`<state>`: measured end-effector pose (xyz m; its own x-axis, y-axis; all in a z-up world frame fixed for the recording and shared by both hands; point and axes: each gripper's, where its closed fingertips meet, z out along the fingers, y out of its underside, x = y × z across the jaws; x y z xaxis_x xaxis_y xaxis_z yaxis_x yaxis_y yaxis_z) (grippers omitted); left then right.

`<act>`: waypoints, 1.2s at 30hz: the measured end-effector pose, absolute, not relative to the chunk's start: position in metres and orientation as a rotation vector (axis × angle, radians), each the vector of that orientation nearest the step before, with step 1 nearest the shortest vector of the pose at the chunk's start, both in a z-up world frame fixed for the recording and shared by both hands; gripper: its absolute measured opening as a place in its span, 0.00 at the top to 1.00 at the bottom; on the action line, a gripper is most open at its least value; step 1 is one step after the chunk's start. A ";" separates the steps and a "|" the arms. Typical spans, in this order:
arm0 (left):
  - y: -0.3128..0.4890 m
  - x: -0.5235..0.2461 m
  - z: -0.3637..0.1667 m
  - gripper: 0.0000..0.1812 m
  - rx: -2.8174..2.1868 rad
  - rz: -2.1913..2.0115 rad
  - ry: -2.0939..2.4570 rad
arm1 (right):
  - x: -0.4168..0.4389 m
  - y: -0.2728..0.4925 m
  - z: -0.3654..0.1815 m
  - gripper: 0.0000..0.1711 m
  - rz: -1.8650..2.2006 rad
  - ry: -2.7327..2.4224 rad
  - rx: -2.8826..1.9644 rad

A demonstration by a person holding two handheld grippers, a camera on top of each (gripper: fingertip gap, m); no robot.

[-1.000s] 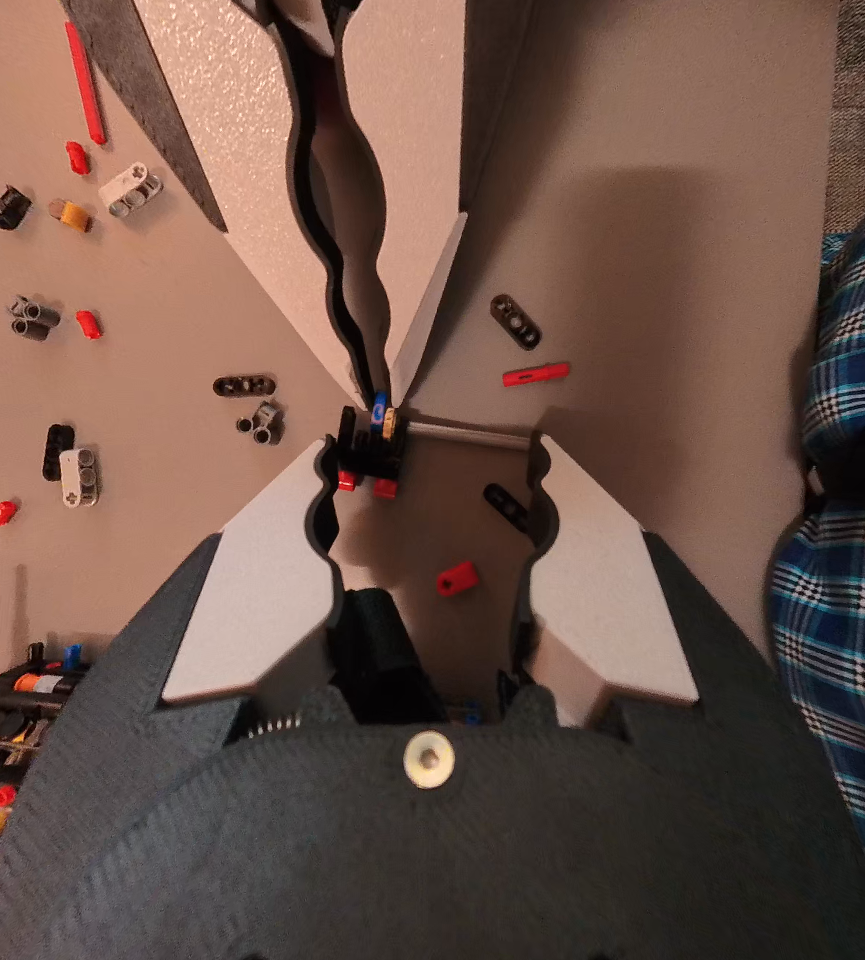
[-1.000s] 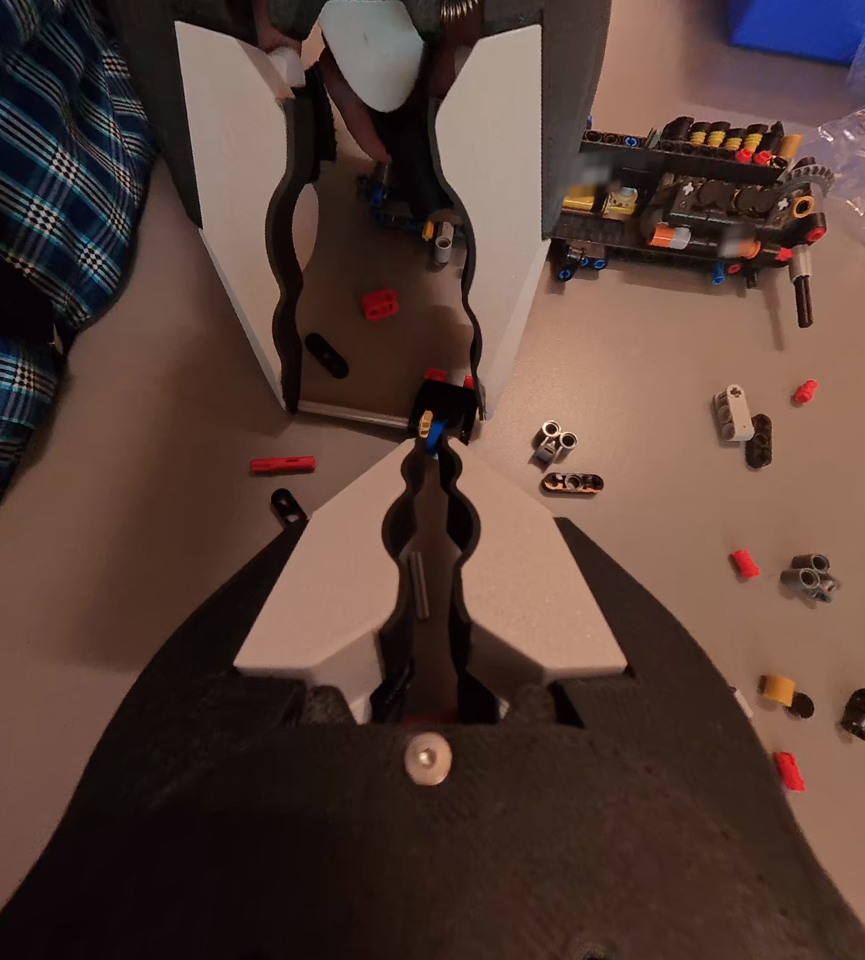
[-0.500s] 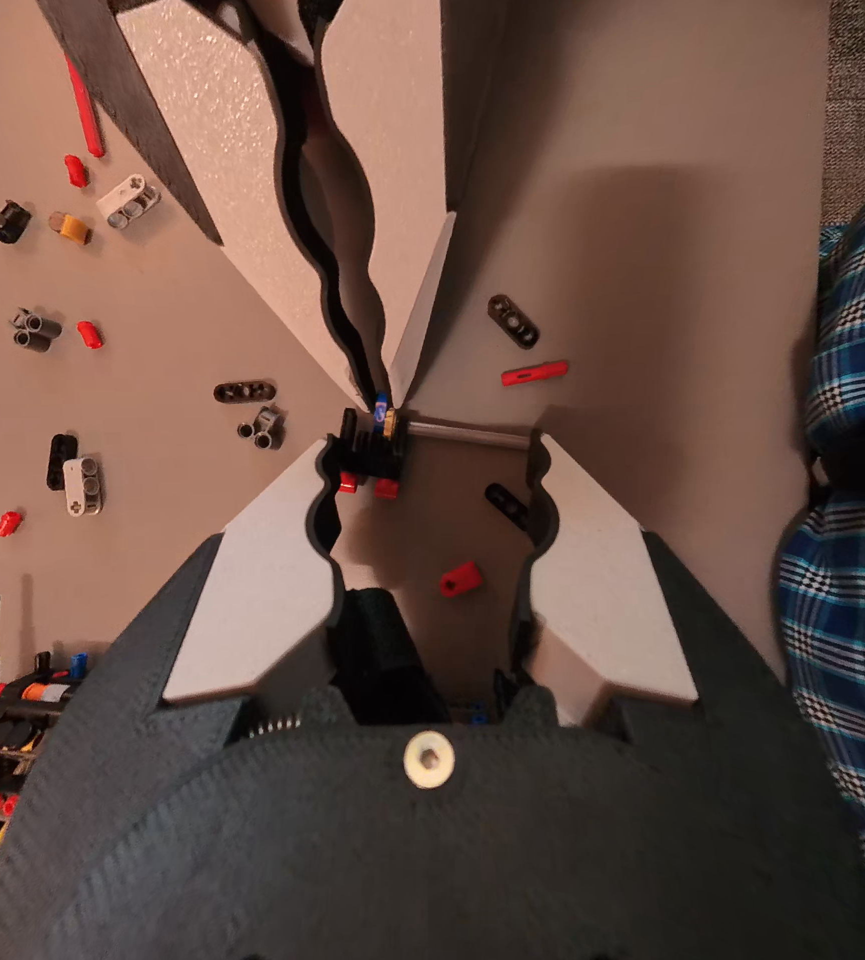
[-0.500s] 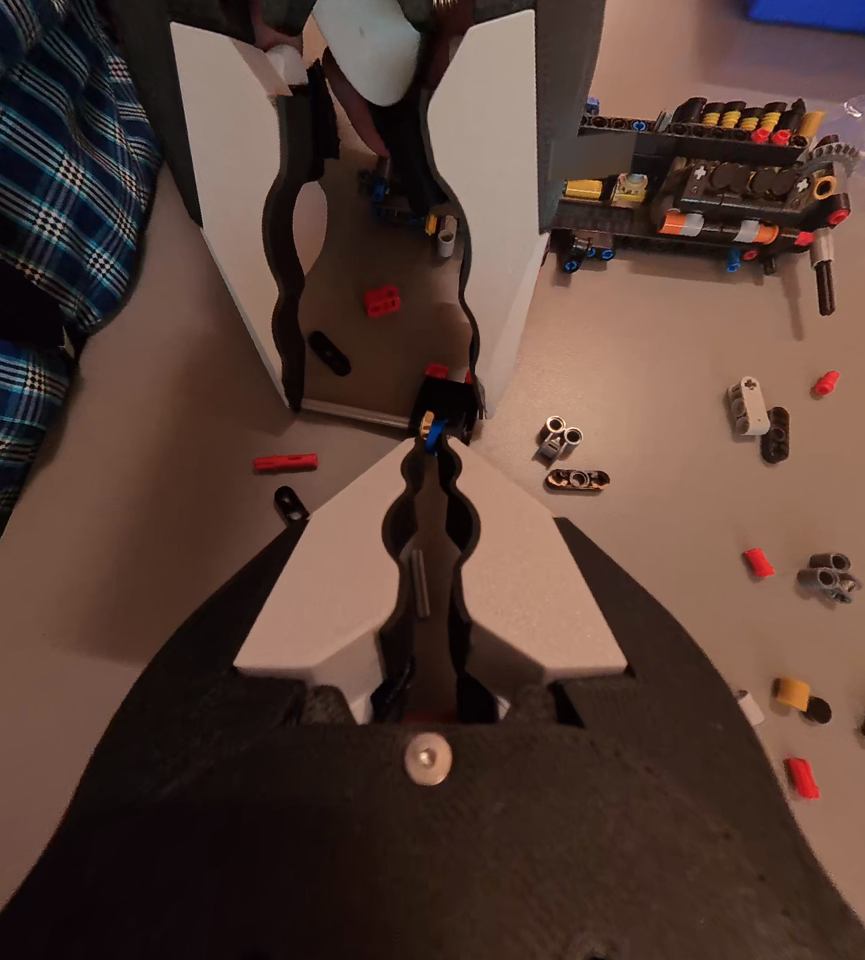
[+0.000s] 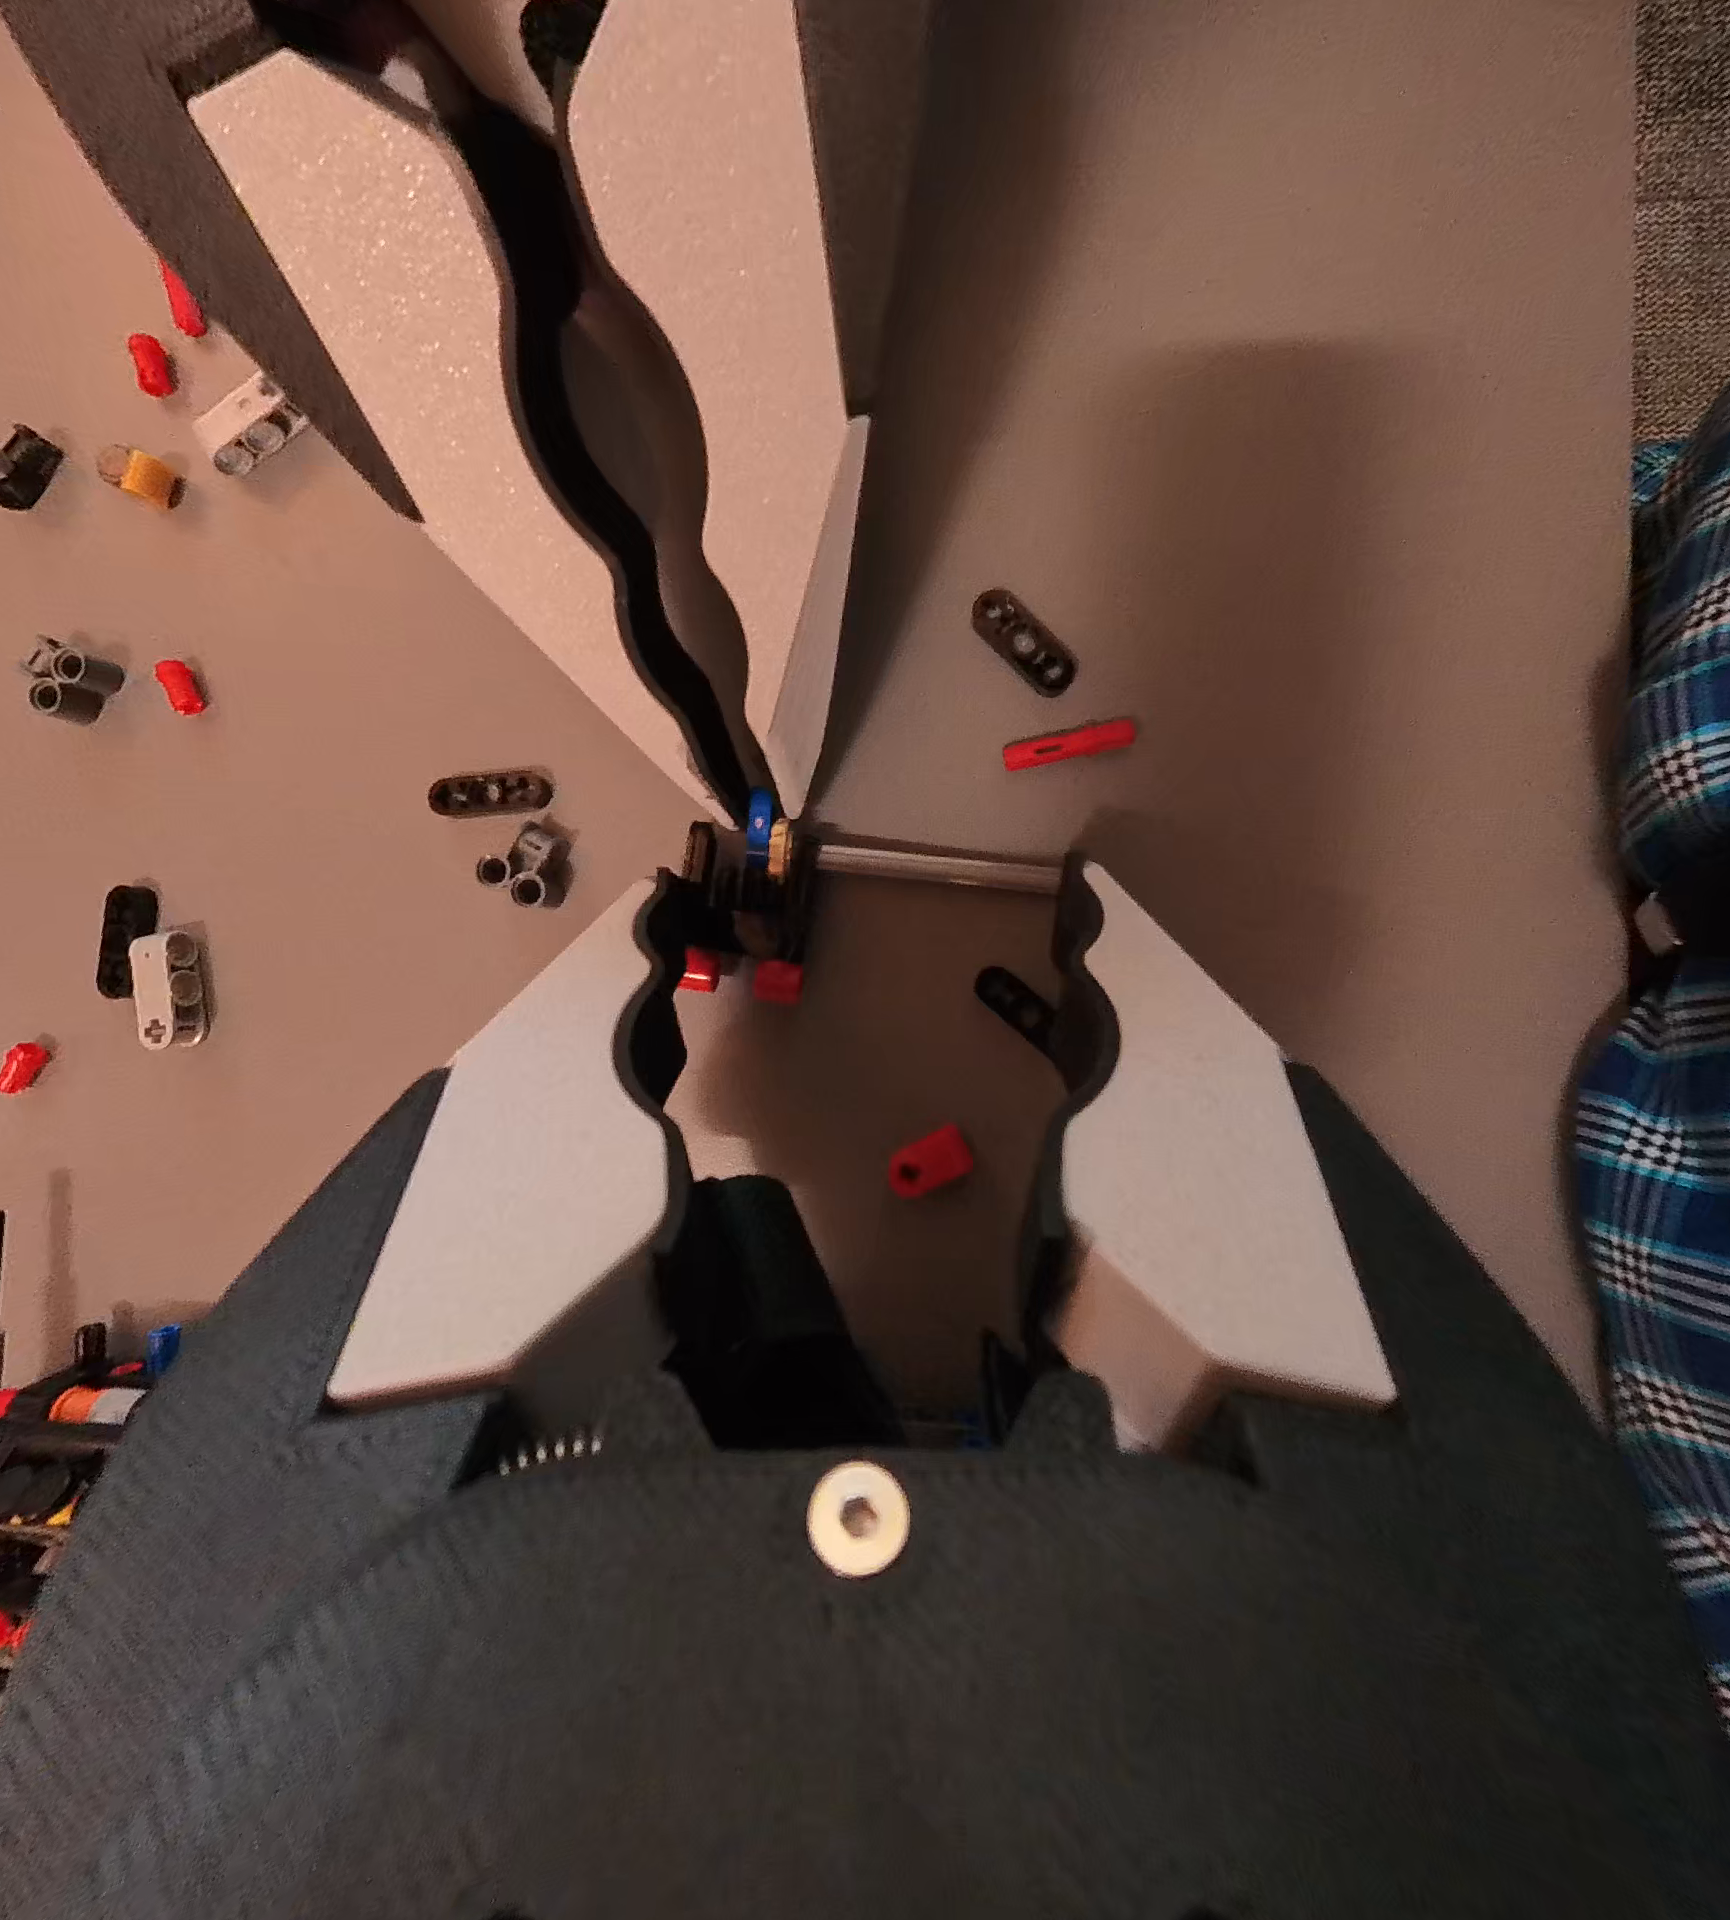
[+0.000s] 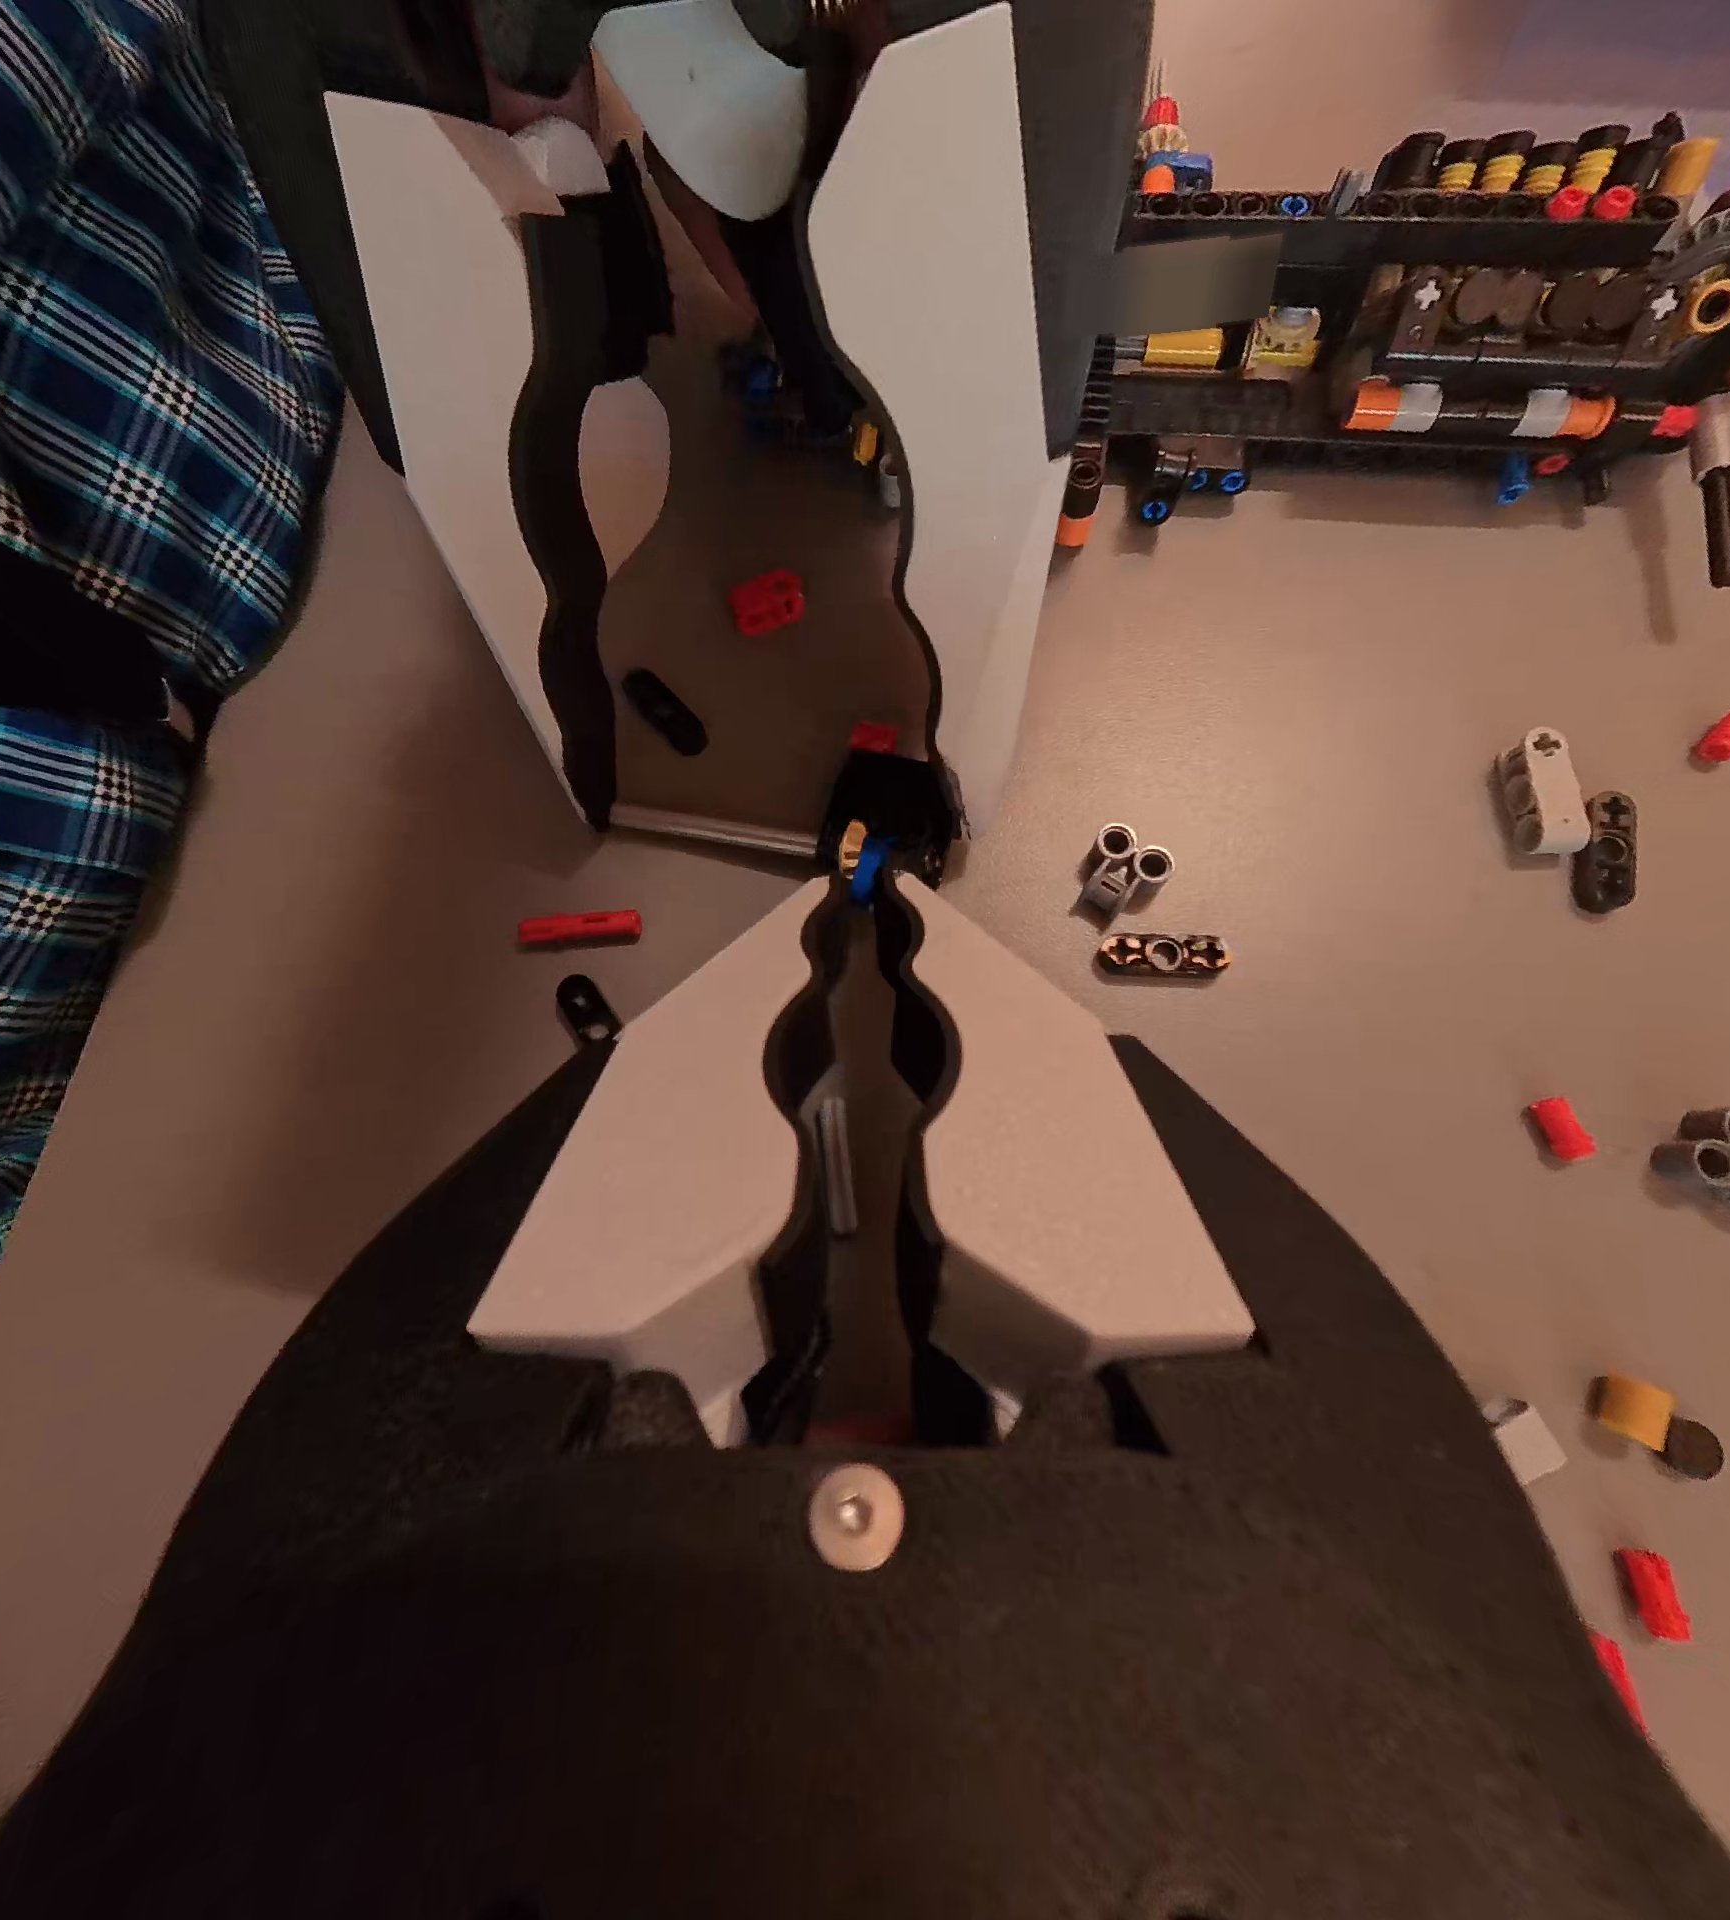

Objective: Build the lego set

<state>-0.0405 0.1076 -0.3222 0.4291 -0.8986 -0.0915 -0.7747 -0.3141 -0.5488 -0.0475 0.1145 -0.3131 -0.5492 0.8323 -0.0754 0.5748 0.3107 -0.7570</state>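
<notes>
Right tongs (image 6: 866, 899) are pinched on a blue pin (image 6: 869, 868), pressing it into a small black subassembly (image 5: 736, 899); left tongs (image 5: 866, 935) stand wide, spanning that subassembly and its grey axle (image 5: 934, 862) near the table's middle. Toward one table edge sits a large built chassis (image 6: 1463, 343); many loose pieces (image 6: 1131, 868) lie scattered, so plenty seems left

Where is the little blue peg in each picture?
Left wrist view: the blue peg sits just above the middle, pinched at the tip of the right gripper reaching down from the top.
Right wrist view: blue peg just above the middle, at this gripper's own tip.
Shared landmark: the red axle lying on the table.
</notes>
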 end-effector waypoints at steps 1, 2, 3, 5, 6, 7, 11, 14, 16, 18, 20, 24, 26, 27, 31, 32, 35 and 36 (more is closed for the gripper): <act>0.108 -0.041 -0.322 0.61 -2.166 -0.315 1.410 | -0.047 0.115 -0.313 0.99 1.097 -2.256 -1.266; 0.107 -0.041 -0.322 0.61 -2.165 -0.316 1.412 | -0.047 0.115 -0.313 0.99 1.100 -2.259 -1.265; 0.107 -0.041 -0.322 0.61 -2.162 -0.315 1.414 | -0.047 0.115 -0.313 0.99 1.104 -2.261 -1.265; 0.107 -0.041 -0.322 0.61 -2.157 -0.320 1.416 | -0.047 0.115 -0.313 0.99 1.112 -2.267 -1.265; 0.107 -0.041 -0.322 0.61 -2.154 -0.322 1.418 | -0.047 0.115 -0.313 0.99 1.113 -2.268 -1.263; 0.107 -0.041 -0.321 0.61 -2.151 -0.324 1.418 | -0.047 0.115 -0.313 0.99 1.115 -2.269 -1.262; 0.107 -0.040 -0.321 0.61 -2.143 -0.330 1.415 | -0.047 0.115 -0.313 0.99 1.108 -2.268 -1.256; 0.106 -0.040 -0.320 0.62 -2.139 -0.329 1.418 | -0.047 0.115 -0.313 0.99 1.109 -2.268 -1.257; 0.106 -0.040 -0.320 0.62 -2.136 -0.334 1.418 | -0.047 0.115 -0.313 0.99 1.113 -2.270 -1.262; 0.106 -0.039 -0.320 0.62 -2.138 -0.332 1.419 | -0.047 0.115 -0.313 0.99 1.119 -2.277 -1.263; 0.105 -0.039 -0.320 0.62 -2.138 -0.331 1.419 | -0.047 0.115 -0.312 0.99 1.128 -2.283 -1.261; 0.103 -0.037 -0.319 0.62 -2.148 -0.338 1.421 | -0.045 0.114 -0.311 0.99 1.152 -2.296 -1.251; 0.101 -0.037 -0.318 0.62 -2.144 -0.325 1.438 | -0.044 0.113 -0.312 0.99 1.151 -2.309 -1.241; 0.100 -0.036 -0.318 0.62 -2.144 -0.330 1.437 | -0.044 0.113 -0.312 0.99 1.144 -2.315 -1.230; 0.097 -0.035 -0.318 0.62 -2.141 -0.331 1.435 | -0.041 0.110 -0.311 0.99 1.152 -2.333 -1.191; 0.096 -0.034 -0.317 0.62 -2.139 -0.335 1.431 | -0.040 0.110 -0.311 0.99 1.148 -2.336 -1.183; 0.095 -0.033 -0.317 0.62 -2.132 -0.357 1.410 | -0.039 0.110 -0.311 0.99 1.140 -2.339 -1.153; 0.095 -0.033 -0.317 0.62 -2.130 -0.360 1.403 | -0.039 0.110 -0.310 0.99 1.142 -2.338 -1.152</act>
